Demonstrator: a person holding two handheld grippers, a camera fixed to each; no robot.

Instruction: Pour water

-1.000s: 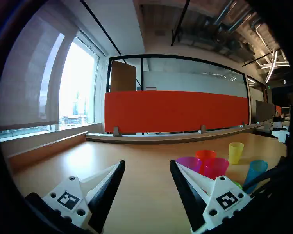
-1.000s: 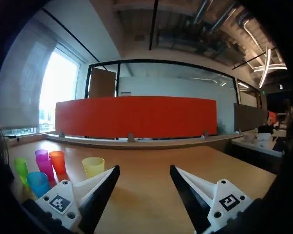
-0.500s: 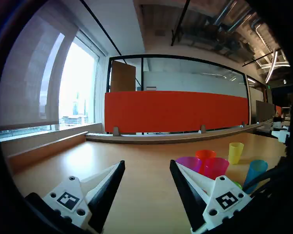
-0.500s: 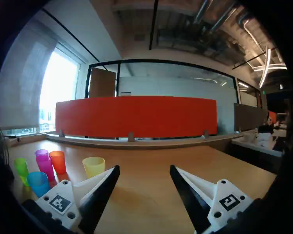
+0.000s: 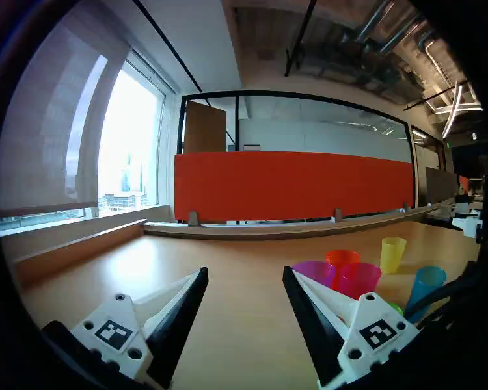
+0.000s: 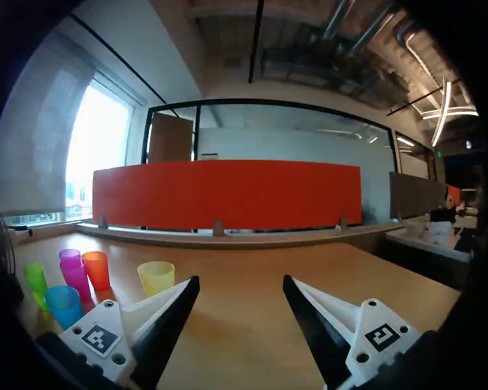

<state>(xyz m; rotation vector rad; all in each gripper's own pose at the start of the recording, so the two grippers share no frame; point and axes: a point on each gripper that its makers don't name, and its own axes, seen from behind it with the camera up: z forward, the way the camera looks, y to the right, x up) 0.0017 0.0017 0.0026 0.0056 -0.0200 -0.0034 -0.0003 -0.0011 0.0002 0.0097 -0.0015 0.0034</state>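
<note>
Left claw (image 5: 244, 270) with its two fingers spread wide and nothing between them, held low over the wooden desk (image 5: 244, 250); right claw (image 6: 241, 279) likewise spread and empty. In the right gripper view six plastic cups stand upright on the desk to the left of the claw. The green cup (image 6: 32, 278) is outermost, the purple cup (image 6: 69, 255) is farthest back, and the magenta cup (image 6: 75, 277) stands just in front of the purple one. The orange cup (image 6: 96, 269) is just beside those two, and the blue cup (image 6: 63, 304) is nearest the camera. The yellow cup (image 6: 156, 277) stands a little apart from the rest, just behind the tip of the claw's left finger. In the left gripper view the same cups stand to the right of the claw, the purple and magenta ones partly hidden behind its right finger and the yellow one farthest back. Whether any cup holds water cannot be told. Ahead of both claws the desk lies bare up to its far edge, where a low ledge carries an orange partition (image 5: 289, 185). In the left gripper view the desk's left side ends at a raised sill (image 5: 75, 244) under a window (image 5: 128, 156). In the right gripper view the desk's right edge shows at right, with a dark gap beyond it.
</note>
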